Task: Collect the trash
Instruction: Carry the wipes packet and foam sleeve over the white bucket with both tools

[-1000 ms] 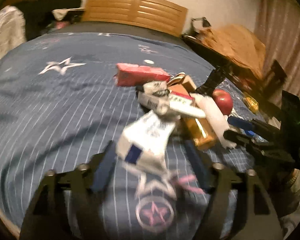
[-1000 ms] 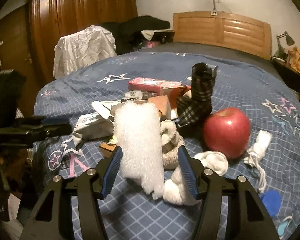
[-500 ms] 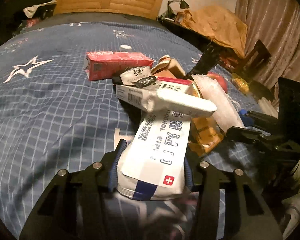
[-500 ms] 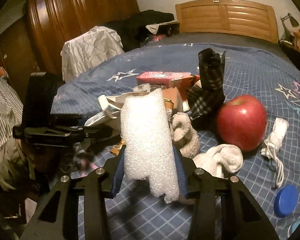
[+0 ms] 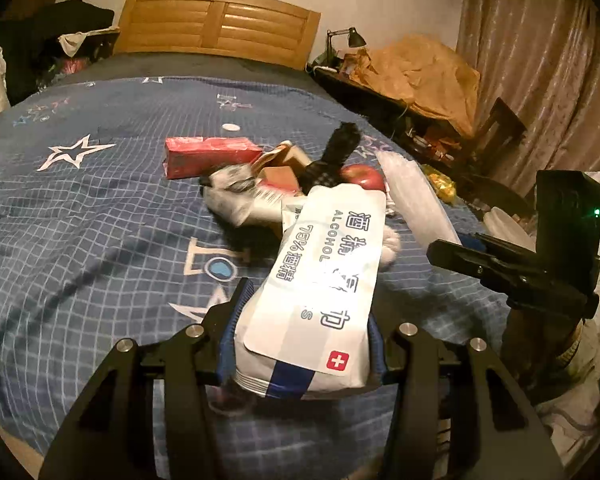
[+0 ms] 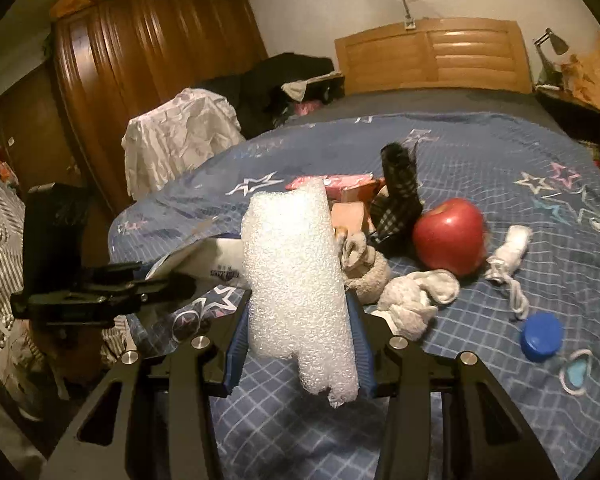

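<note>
White foam wrap (image 6: 298, 280), pebbled and soft-edged, stands upright between the blue pads of our right tool (image 6: 298, 354), which is clenched on its lower part; its torn bottom corner hangs below the fingers. Our left tool (image 5: 302, 344) likewise grips a flat, glossy alcohol wipes packet (image 5: 320, 280), white with a blue stripe and a small red cross, lifted clear of the bed (image 5: 80, 240) and pointing away from us.

Under both lies a blue quilted bedcover with a white grid and star prints. Just past the foam we see crumpled grey-white socks (image 6: 414, 300), a round blue bottle cap (image 6: 540, 336) to the right, and a knotted white cloth with a cord (image 6: 508, 256). Behind them sits a smooth red apple (image 6: 450, 236), touching a dark checked fabric piece (image 6: 398, 200) that stands upright. Beyond that is the trash pile: tan cardboard scraps (image 6: 350, 216) and a long red carton (image 5: 210, 156) lying on its side. Farthest off we see the slatted wooden headboard (image 5: 220, 26) and a dark wooden wardrobe (image 6: 148, 76).
</note>
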Available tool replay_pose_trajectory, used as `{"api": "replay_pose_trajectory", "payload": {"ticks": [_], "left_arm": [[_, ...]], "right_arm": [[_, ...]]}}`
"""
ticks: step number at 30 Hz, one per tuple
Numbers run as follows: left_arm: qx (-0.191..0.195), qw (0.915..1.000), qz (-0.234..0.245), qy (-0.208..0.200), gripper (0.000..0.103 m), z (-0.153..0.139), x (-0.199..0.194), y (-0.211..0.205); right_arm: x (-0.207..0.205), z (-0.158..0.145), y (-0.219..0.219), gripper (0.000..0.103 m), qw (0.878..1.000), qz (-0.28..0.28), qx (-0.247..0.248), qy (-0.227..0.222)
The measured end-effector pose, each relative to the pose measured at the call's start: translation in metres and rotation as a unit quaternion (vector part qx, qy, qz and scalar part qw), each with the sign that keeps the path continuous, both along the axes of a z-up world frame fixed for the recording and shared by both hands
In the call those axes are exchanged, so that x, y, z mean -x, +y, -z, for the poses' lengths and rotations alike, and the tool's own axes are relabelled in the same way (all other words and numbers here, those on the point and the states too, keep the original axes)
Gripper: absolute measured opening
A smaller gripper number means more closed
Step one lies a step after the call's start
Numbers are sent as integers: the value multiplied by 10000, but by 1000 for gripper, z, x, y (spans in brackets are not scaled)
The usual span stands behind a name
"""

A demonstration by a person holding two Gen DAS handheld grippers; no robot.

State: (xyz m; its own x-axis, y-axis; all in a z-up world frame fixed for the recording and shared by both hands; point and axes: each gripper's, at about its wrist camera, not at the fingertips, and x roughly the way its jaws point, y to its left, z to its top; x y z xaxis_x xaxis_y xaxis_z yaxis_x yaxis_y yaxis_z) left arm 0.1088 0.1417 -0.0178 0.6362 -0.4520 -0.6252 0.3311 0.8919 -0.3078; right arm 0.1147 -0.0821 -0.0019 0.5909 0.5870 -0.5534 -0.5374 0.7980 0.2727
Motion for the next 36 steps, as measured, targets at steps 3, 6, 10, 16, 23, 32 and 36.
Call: {"api": "replay_pose_trajectory", "payload": {"ticks": [3,6,10,16,23,32,36], "left_arm": [[-12,9999,-8,-150,48,-10,11,-7],[-65,9996,-44,-279,48,-17,23,-12],[-200,9988,-211,-382,48,-25,30,-25],[-230,9979,-312,-512,48,-40,35,-53],[-258,9970,-243,-689,48,-60,32,-109],[-295,9945,489,-878,48,-77,18,-229],[-369,9899,901,-1026,48,-82,10,-293]], "right_arm": [[14,-7,-12,46,9999,121,-47,-83],[28,-14,-25,46,9994,295,-48,-188],[46,-20,-45,46,9981,537,-71,-286],[71,-32,-86,46,9929,1106,-104,-416],[95,-43,-145,46,9819,1797,-160,-578],[135,-65,-258,46,9498,3014,18,-837],[158,-78,-328,46,9199,3821,166,-870]]}}
